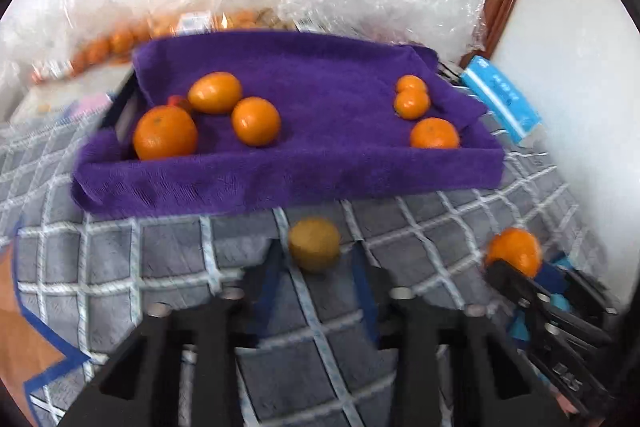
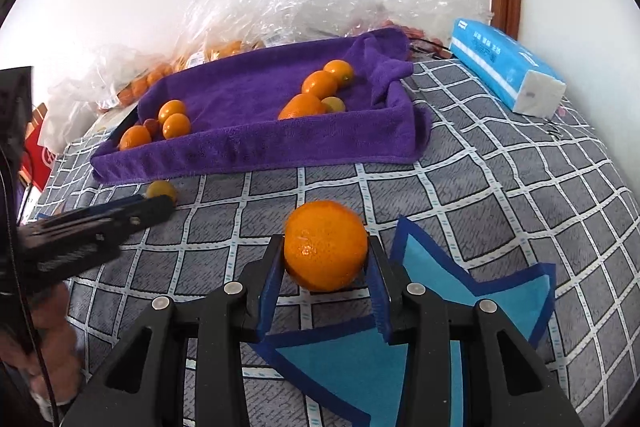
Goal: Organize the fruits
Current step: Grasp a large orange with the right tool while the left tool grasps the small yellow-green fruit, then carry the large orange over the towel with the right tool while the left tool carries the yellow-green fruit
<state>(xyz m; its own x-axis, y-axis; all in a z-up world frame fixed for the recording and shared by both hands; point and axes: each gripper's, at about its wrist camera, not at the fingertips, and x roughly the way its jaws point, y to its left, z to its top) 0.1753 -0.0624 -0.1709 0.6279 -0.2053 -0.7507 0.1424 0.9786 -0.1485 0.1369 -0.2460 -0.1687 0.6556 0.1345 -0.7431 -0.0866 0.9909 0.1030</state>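
Left wrist: we see a small dull yellow-green round fruit (image 1: 314, 245) on the grey checked cloth (image 1: 160, 259), lying at our left gripper (image 1: 316, 259) tips, fingers closed narrow on it | Right wrist: our right gripper (image 2: 326, 259) clamps a glossy orange tangerine (image 2: 325, 245) between blue pads, before the purple towel-lined tray (image 2: 256, 147).

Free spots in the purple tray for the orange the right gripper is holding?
Tray middle is bare, between the left orange cluster and the right cluster. Both ends are crowded. Checked cloth in front of the tray is open too.
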